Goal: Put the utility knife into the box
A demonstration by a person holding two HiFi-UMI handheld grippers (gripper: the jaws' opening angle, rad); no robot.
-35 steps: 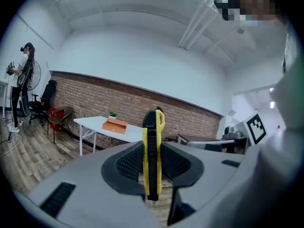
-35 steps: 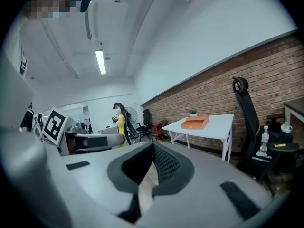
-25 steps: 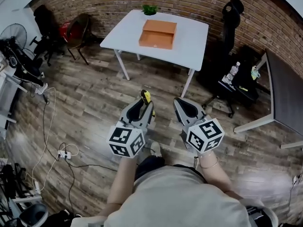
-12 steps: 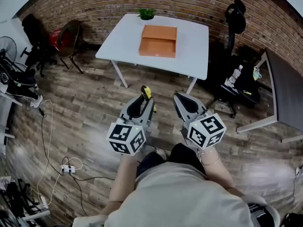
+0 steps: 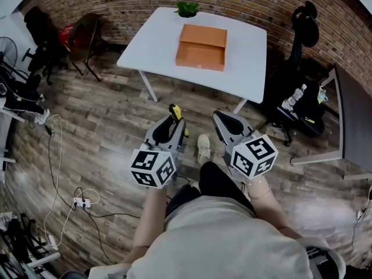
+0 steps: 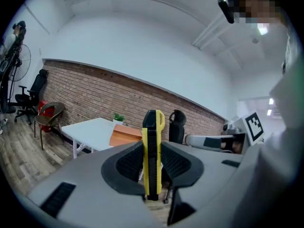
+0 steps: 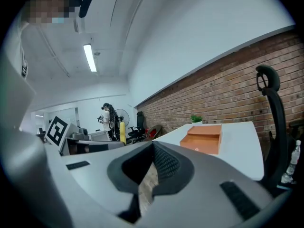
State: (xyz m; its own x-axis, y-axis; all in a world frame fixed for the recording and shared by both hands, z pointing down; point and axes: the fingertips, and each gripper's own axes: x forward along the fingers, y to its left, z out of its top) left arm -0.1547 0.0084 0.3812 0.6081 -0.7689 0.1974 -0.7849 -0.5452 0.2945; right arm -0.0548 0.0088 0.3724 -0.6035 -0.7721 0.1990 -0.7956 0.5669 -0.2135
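- Step in hand, as a judgement: carriage toward the table, with nothing delivered yet.
- Utility knife [image 6: 152,160] clamped upright in the left gripper [image 5: 174,125], black-and-yellow body pinched between both pads, yellow end poking out past the tips toward 12 o'clock.
- Right gripper [image 7: 153,146] carried alongside at 3 o'clock of the left one, tips drawn together on nothing, with only floorboards showing through the slit behind them.
- Orange box [image 5: 201,47] lying on the white table [image 5: 247,57] at 12 o'clock in the head view, well apart from both tools.
- Seemingly open-topped on its near half, with a small green plant [image 5: 187,8] just beyond at the table's far edge.
- Not over the table yet: wooden floor [image 5: 110,127] beneath both tools, and a shoe [image 5: 203,149] stepping out between them.
- Next, probably: close the gap toward 12 o'clock, bring the left tool above the near half of the box, lower to seat the knife inside the walls, then spread the pads.
- Worth minding: the knife standing proud of the pads, so a tilt toward level before release rather than a drop on end.
- Also worth minding: the table's near edge on the way in.
- Free right tool on hand for steadying the box against sliding on the smooth top.
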